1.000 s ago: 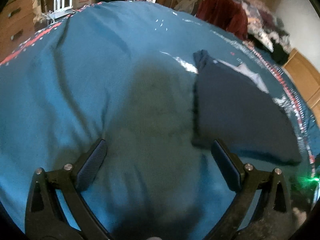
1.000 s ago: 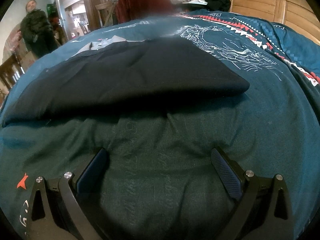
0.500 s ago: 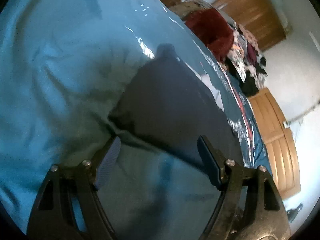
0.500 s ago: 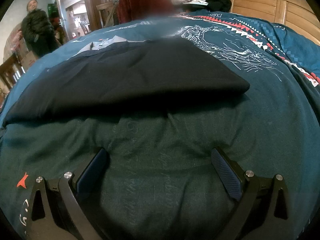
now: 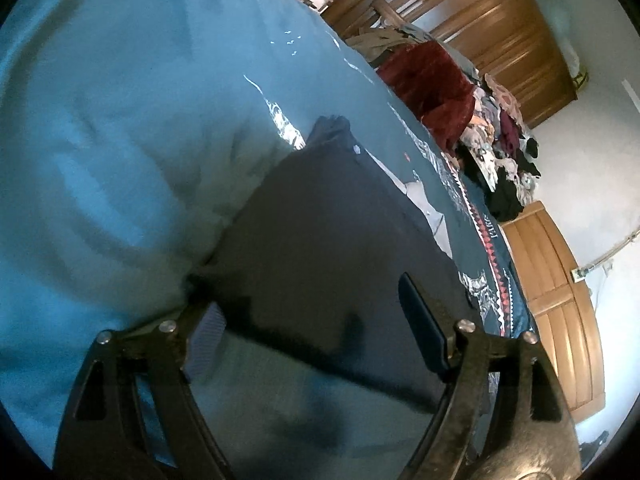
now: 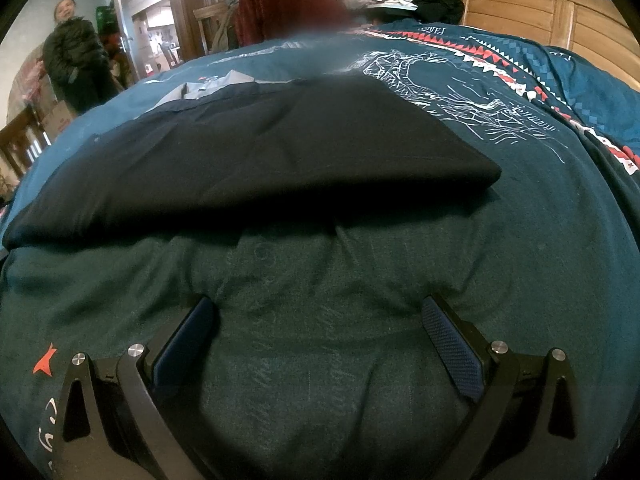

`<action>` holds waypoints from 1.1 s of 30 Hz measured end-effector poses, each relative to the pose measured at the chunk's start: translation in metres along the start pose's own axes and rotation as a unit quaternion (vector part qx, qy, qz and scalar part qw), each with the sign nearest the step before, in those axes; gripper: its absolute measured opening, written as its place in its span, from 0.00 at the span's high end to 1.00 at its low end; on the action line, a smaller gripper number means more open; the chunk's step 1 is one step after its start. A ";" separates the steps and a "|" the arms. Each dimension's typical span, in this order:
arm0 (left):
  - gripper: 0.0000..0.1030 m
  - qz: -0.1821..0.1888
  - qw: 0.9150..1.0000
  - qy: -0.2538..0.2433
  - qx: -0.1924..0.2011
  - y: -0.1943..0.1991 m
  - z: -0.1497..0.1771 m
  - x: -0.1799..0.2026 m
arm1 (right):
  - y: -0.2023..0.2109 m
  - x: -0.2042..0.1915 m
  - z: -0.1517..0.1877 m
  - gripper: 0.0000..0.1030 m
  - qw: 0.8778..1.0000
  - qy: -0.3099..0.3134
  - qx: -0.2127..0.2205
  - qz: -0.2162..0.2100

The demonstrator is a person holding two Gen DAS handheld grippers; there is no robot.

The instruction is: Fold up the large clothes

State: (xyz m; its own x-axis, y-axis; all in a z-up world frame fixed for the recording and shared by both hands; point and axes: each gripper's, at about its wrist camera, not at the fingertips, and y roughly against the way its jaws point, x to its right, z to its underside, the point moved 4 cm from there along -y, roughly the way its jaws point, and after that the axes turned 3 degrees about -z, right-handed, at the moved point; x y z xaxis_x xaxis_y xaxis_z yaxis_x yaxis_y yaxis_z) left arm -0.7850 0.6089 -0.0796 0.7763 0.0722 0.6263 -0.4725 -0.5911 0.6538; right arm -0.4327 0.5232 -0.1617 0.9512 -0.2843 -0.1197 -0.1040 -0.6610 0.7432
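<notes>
Nearest in the right wrist view, right gripper (image 6: pixel 318 332) spread wide, nothing between its blue pads, resting low on the teal bedspread (image 6: pixel 540 240) just short of the garment's near edge. Just beyond, a dark navy garment (image 6: pixel 248 156) lay folded flat across the bed, its thick near edge running side to side and ending in a rounded corner at the right. At its far side, a patch of grey fabric (image 6: pixel 216 84) peeked out, whether lining or a separate piece impossible to tell. In the left wrist view, left gripper (image 5: pixel 308 322) likewise stood wide apart and gripped nothing, tilted, poised at the near corner of the same dark navy garment (image 5: pixel 320 232); left pad (image 5: pixel 206 330) at the cloth's edge, right finger (image 5: pixel 420 320) above the cloth, contact impossible to judge. Farther off, white line drawing and a red-and-white triangle border (image 6: pixel 460 48) printed on the bedspread. Beyond the bed, a dark red fabric heap (image 5: pixel 428 84) and a mixed laundry pile (image 5: pixel 504 140), a wooden headboard (image 6: pixel 540 16), wooden wardrobe doors (image 5: pixel 488 20), and at far left a person in a dark jacket (image 6: pixel 76 64) standing near a lit doorway.
</notes>
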 end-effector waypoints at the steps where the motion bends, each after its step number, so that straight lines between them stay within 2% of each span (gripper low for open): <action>1: 0.22 0.002 1.000 -0.001 0.002 -0.001 -0.001 0.002 | 0.000 0.000 0.000 0.00 1.000 0.000 0.000 0.000; 2: 0.23 0.005 1.000 -0.003 0.004 -0.002 0.000 0.005 | 0.000 0.001 0.000 0.00 1.000 0.000 0.000 0.000; 4: 0.38 0.012 1.000 -0.001 0.002 0.001 0.005 0.007 | 0.000 0.000 0.000 0.00 1.000 0.000 0.000 0.000; 6: 0.44 0.029 1.000 0.007 -0.001 0.004 0.014 0.007 | 0.000 0.001 0.000 0.00 1.000 0.000 0.000 0.000; 9: 0.47 0.043 0.999 0.012 0.000 0.007 0.023 0.004 | 0.000 0.001 0.000 0.00 1.000 0.000 0.000 0.000; 12: 0.52 0.051 0.999 0.019 -0.002 -0.002 0.011 0.000 | 0.000 0.001 0.000 0.00 1.000 0.000 0.000 0.000; 14: 0.61 0.059 0.998 0.024 -0.003 -0.007 0.003 0.000 | 0.000 0.001 0.000 0.00 1.000 0.000 0.000 0.000; 16: 0.82 0.060 0.998 0.023 -0.004 -0.010 0.002 0.002 | 0.000 0.000 0.000 0.00 1.000 0.000 0.000 0.000; 18: 0.87 0.057 0.998 0.026 -0.001 -0.009 0.005 -0.002 | 0.000 0.000 0.000 0.00 1.000 0.000 0.000 0.000; 21: 0.90 0.059 0.998 0.035 -0.004 -0.008 0.008 -0.008 | 0.000 0.001 0.000 0.00 1.000 0.000 0.000 0.000; 24: 0.87 0.041 0.998 0.039 -0.001 -0.014 0.006 -0.010 | 0.000 0.001 0.000 0.00 1.000 0.000 0.000 0.001; 28: 0.85 0.045 0.998 0.051 -0.004 -0.023 -0.001 -0.013 | -0.001 -0.001 0.000 0.00 1.000 0.001 -0.001 0.000; 33: 0.85 0.043 0.998 0.035 -0.013 -0.028 0.000 -0.014 | -0.001 0.000 0.000 0.00 1.000 0.000 0.002 0.005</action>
State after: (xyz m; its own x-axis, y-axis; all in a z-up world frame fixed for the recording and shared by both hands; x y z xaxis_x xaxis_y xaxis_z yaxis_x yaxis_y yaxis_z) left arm -0.7832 0.6243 -0.1066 0.7018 0.0777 0.7081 -0.5476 -0.5769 0.6061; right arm -0.4321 0.5240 -0.1622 0.9500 -0.2910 -0.1132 -0.1140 -0.6608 0.7418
